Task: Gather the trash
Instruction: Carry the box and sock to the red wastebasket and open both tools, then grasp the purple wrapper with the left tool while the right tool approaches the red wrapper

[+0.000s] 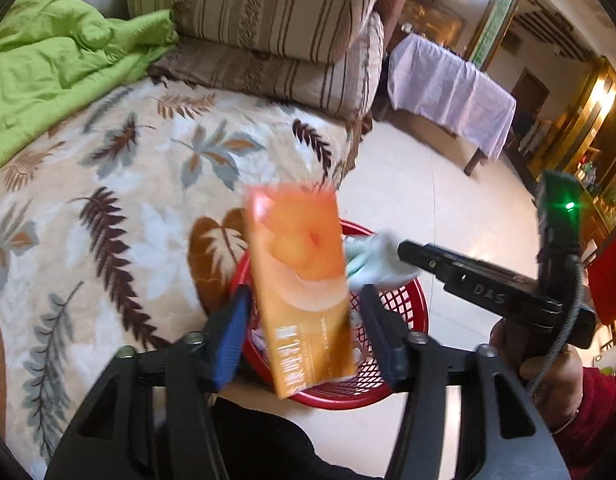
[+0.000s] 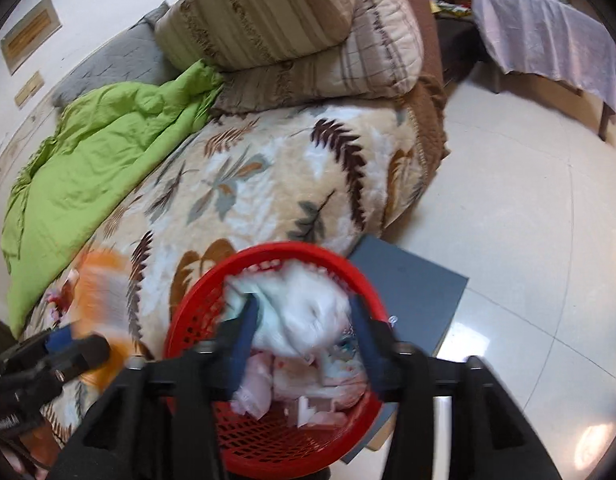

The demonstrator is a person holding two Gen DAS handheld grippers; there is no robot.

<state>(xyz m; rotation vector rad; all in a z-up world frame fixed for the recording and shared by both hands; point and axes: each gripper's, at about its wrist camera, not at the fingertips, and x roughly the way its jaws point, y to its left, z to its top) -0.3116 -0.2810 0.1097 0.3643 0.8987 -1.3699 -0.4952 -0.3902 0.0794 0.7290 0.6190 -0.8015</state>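
Note:
A red mesh basket (image 1: 417, 300) (image 2: 188, 320) stands on the floor against the bed, holding pale wrappers (image 2: 308, 392). My left gripper (image 1: 306, 292) (image 2: 88, 350) is above it, fingers spread wide. An orange packet (image 1: 300, 272) (image 2: 104, 280) hangs tilted and blurred between the blue pads, with a gap on each side. My right gripper (image 2: 304, 304) (image 1: 407, 250) is over the basket from the right, also spread wide. A crumpled white wrapper (image 2: 308, 312) (image 1: 375, 256) is blurred between its fingers.
The bed's leaf-patterned blanket (image 1: 128, 200) carries a green quilt (image 1: 48, 72) and striped pillows (image 1: 248, 8). A grey flat board (image 2: 419, 292) lies under the basket on the pale tiled floor (image 2: 527, 240). A lilac-draped table (image 1: 447, 88) stands behind. A red-sleeved hand (image 1: 547, 372) holds the right gripper.

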